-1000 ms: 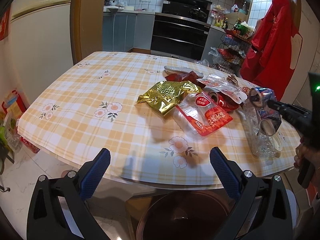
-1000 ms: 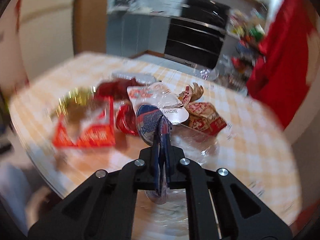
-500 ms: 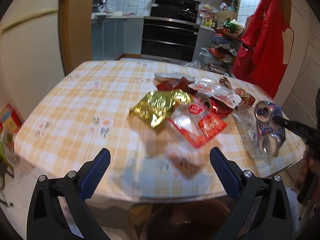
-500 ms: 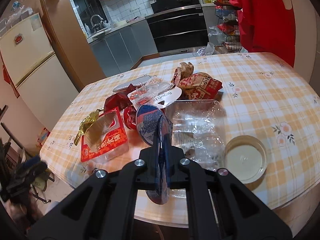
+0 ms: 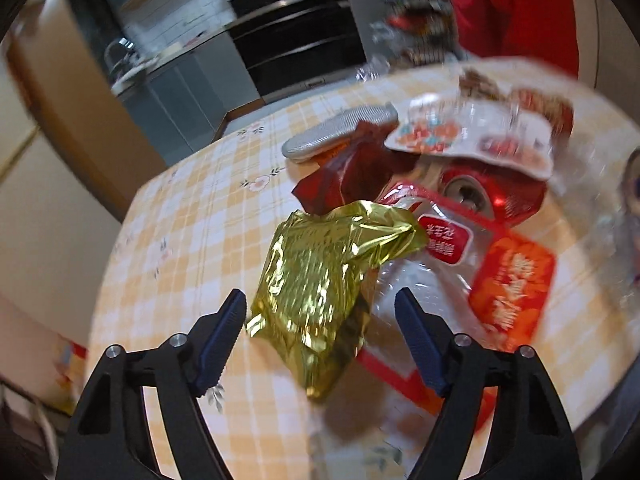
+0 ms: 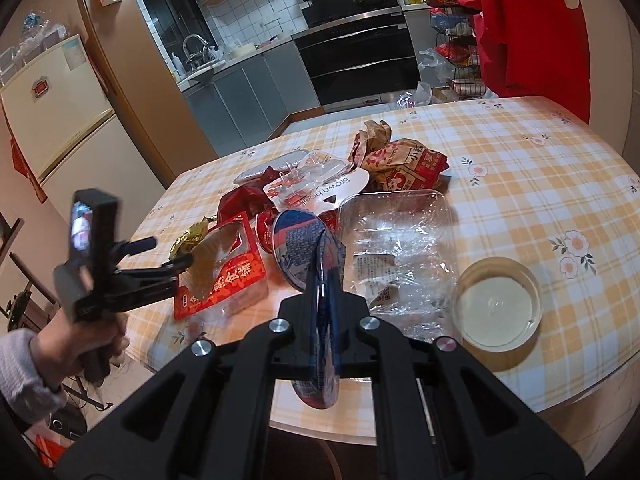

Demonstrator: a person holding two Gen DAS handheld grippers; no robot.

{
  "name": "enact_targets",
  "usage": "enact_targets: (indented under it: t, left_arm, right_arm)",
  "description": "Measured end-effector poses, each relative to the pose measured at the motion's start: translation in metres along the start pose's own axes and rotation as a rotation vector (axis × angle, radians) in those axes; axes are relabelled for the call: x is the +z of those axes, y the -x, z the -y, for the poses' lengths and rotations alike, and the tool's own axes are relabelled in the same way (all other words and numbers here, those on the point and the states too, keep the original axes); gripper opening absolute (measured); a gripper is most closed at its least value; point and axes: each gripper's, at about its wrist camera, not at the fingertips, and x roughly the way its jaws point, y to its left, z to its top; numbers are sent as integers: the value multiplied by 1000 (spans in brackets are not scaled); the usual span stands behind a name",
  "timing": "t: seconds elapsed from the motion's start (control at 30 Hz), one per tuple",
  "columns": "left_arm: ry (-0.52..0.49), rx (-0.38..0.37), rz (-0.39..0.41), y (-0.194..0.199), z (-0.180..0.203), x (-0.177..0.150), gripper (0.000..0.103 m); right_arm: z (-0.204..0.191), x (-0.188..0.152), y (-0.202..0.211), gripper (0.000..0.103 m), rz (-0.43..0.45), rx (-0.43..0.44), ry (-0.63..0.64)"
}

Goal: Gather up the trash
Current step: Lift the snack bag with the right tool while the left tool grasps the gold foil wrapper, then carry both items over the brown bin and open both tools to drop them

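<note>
2 handheld grippers work over a table (image 6: pixel 520 168) covered in a yellow checked cloth with flowers, strewn with trash. At the near edge, the right gripper (image 6: pixel 326 276) is clamped shut on a crushed blue can (image 6: pixel 304 248), held on edge above the table. The left gripper (image 5: pixel 320 312) has just been narrowing its jaws, which stand apart on either side of a crumpled gold foil wrapper (image 5: pixel 320 272); the blue pads (image 5: pixel 224 336) do not yet press it. Under and beside the wrapper lies a red and clear snack bag (image 5: pixel 508 280). Behind it sit a crushed red can (image 5: pixel 492 196) and a dark red wrapper (image 5: pixel 352 172). A clear plastic tray (image 6: pixel 400 240) and a round lid (image 6: pixel 496 304) lie to the right.
</note>
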Motion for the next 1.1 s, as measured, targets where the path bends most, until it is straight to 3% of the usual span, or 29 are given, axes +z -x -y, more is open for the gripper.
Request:
enact_targets:
  t: [0.07,0.13,0.17,0.2,0.37,0.53,0.73,0.9,1.1]
  left_arm:
    - [-17,1,-8,-6,1,5,65]
    - [-16,-20,-7,-7,-1,9,45]
    - [-6,-24,-1,-4,-4,11,28]
    - [5,-23,6,-2,-7,11,21]
    - [87,-60,43,13,-30,9,20]
    - [239,-122,49,30,-73,4,20]
    - [309,-242,118,84,-101,-13,20]
    - [312,-377,170,131,-94,-39,20]
    - [310,-541,171,164,-53,-79,20]
  right_arm:
    - [2,0,2,9,1,0,-6]
    - [4,-1,5,9,5,-4,-10]
    - [5,-1,6,9,7,-5,-12]
    - [5,-1,7,9,9,-6,-16]
    - [2,-1,10,9,14,-11,-10]
    - [-5,-1,16,9,23,-14,10]
    - [-11,2,30,9,46,-18,19]
    - [-17,1,42,9,56,-18,27]
    - [-24,-8,58,9,62,-20,51]
